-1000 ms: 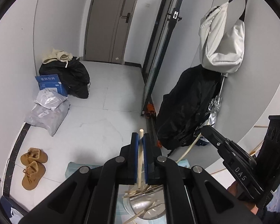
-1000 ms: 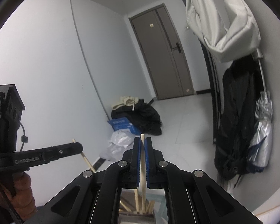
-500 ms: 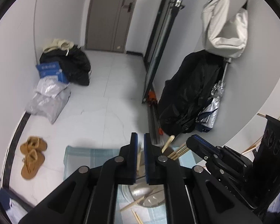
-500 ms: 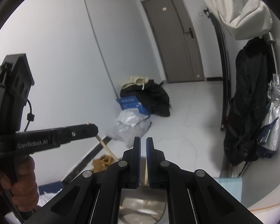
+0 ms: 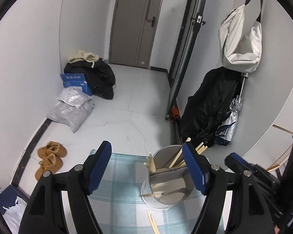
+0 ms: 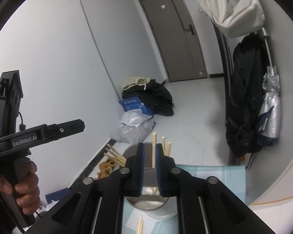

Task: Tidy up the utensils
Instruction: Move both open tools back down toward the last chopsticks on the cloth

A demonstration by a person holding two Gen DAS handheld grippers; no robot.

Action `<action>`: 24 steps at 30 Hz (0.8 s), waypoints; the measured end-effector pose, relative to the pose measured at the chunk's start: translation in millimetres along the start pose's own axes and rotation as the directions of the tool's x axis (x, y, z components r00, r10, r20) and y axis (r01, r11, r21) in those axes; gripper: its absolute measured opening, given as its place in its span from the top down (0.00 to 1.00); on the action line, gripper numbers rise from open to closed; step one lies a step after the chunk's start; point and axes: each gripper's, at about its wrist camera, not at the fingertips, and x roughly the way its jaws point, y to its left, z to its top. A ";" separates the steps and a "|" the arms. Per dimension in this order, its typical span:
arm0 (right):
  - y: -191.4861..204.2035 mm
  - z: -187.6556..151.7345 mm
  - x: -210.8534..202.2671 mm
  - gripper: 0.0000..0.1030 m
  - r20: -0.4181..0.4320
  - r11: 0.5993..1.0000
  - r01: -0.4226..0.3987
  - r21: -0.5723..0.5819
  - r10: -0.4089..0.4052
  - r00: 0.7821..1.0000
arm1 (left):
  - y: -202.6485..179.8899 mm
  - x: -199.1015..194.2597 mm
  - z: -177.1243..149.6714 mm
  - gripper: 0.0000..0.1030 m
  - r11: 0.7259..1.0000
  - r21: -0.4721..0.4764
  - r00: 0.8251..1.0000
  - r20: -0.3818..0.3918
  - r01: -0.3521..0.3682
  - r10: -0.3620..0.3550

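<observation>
A metal utensil holder [image 5: 166,177] stands on a blue checked cloth [image 5: 123,198] and holds several wooden chopsticks [image 5: 176,157]. My left gripper [image 5: 148,167] is wide open and empty, its jaws either side of the holder. A loose chopstick [image 5: 153,223] lies on the cloth in front of the holder. In the right wrist view the holder [image 6: 148,197] sits just beyond my right gripper [image 6: 148,167], whose jaws stand slightly apart; a chopstick [image 6: 153,150] stands in the holder between them, apart from the pads. More loose chopsticks [image 6: 139,226] lie below. The left gripper's body [image 6: 39,134] shows at left.
The cloth lies on a white table with a curved edge [image 5: 283,128]. Beyond are a tiled floor, brown shoes [image 5: 49,159], grey parcels [image 5: 72,109], a black bag pile [image 5: 95,78], a hanging black coat [image 5: 211,105], a silver umbrella [image 5: 232,120] and a white bag [image 5: 242,44].
Both grippers held a chopstick upright above the holder a second ago. Both have opened, the left one wide, and the chopsticks now stand in the holder. Both cameras have tilted down slightly.
</observation>
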 end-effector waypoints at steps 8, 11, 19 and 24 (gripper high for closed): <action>21.4 -11.0 -40.1 0.58 0.051 1.000 0.013 -0.018 -0.012 0.999 | -0.5 -27.4 -19.4 0.21 1.000 -0.016 0.999 0.043 -0.013 0.014; 28.4 -18.7 -51.8 0.48 0.064 0.999 0.019 -0.028 -0.017 0.998 | -1.1 -35.8 -30.2 0.21 1.000 -0.017 0.999 0.049 -0.011 0.012; 38.0 -48.6 -74.3 0.30 0.076 0.998 0.056 -0.038 -0.053 0.996 | 2.9 -50.5 -62.1 0.20 1.000 -0.027 0.999 0.050 -0.006 0.008; 38.3 -71.2 -77.6 0.28 0.055 0.997 0.065 -0.036 -0.062 0.997 | 5.1 -54.1 -81.2 0.20 1.000 -0.022 0.999 0.054 -0.004 0.005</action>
